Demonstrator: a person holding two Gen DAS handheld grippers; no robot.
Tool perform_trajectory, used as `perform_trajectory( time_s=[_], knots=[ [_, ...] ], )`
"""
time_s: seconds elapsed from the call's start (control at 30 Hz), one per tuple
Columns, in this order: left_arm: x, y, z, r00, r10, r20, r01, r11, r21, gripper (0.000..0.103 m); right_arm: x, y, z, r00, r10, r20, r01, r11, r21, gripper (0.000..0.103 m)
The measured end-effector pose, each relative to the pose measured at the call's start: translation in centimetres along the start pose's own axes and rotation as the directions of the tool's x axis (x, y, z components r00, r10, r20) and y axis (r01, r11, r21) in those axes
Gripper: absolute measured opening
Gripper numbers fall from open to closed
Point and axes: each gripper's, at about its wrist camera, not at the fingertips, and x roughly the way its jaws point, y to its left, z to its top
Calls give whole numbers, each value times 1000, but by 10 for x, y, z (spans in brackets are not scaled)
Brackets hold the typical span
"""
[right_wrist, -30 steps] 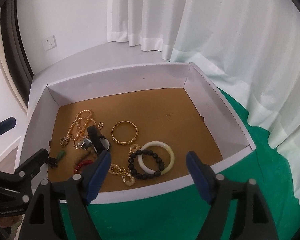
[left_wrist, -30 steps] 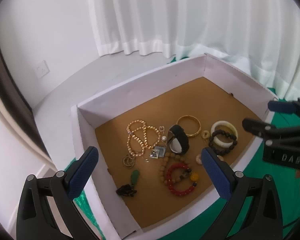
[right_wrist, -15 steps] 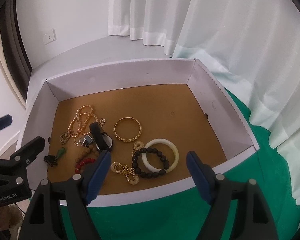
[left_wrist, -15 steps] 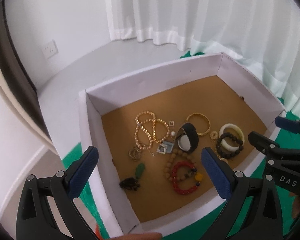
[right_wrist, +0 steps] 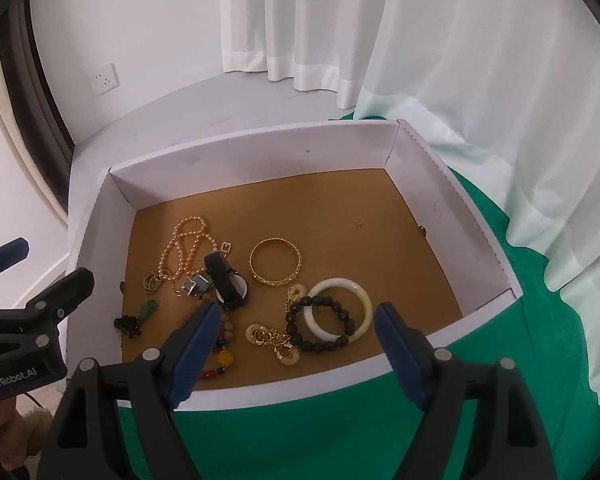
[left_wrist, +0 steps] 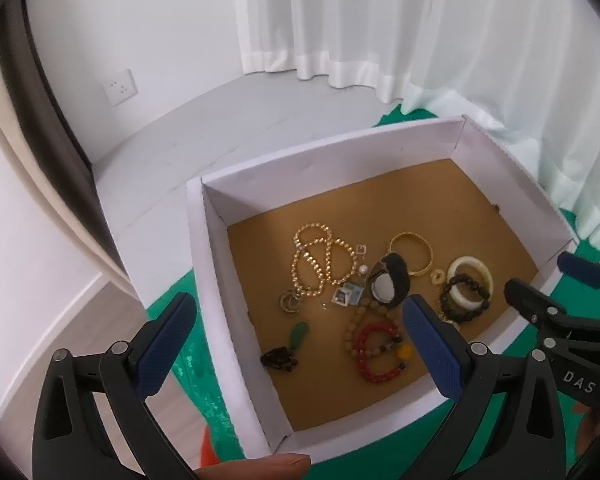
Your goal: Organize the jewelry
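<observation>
The left wrist camera looks down along its own fingers from above the near-left corner of the white box [left_wrist: 204, 264], facing right and away toward the curtain [left_wrist: 380, 20]. The right wrist camera looks down over the box's near wall [right_wrist: 300, 380], facing the same curtain. Both views share the box's brown floor, and each catches the other claw at its edge.

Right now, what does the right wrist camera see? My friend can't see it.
An open right gripper hovers over a white box of tangled jewelry: a gold bangle, a white bangle and a black bead bracelet.
</observation>
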Motion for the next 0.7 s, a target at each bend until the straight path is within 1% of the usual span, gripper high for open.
perform_trajectory(
  time_s=[0.1,0.33,0.7],
  knots=[
    [-5,2,0,1000,-10,6,10,1000,-10,102,-3,0,1,1000,7,-5,-7,1000,2,81],
    [-7,5,3,1000,-10,11,10,999,-40,102,-6,0,3,1000,-13,-3,13,1000,-8,81],
    [-7,2,4,1000,-12,16,13,999,-32,102,-4,0,3,1000,-10,-19,10,1000,1,81]
  ],
)
